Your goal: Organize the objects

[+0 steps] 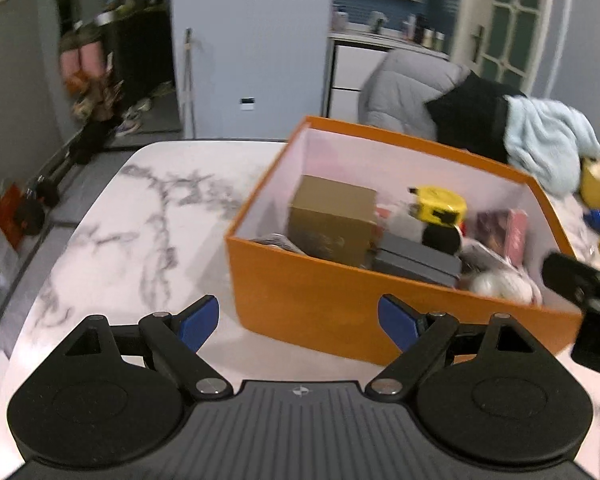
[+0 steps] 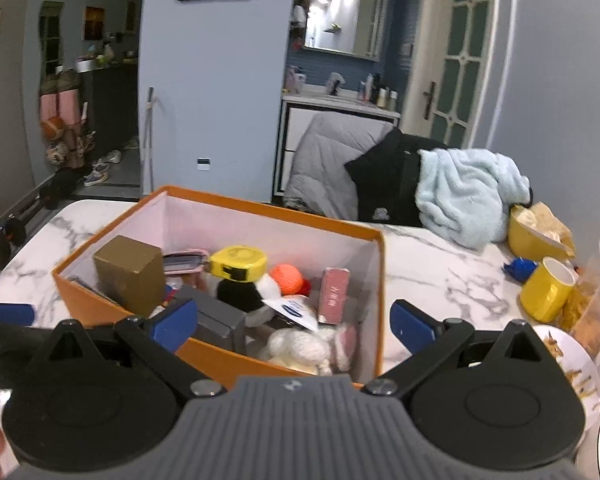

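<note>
Orange box on the marble table, packed with small items, both grippers hanging empty near it.
Left gripper and right gripper jaws spread wide, gripping nothing; yellow tape measure and brown carton inside; yellow mug right.

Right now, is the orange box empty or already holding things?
Holding things: the orange box has no lid on, and a yellow tape measure and gold carton sit inside.

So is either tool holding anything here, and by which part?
Nothing is held. The left tool and the right tool are both open and empty, near the orange box.
</note>
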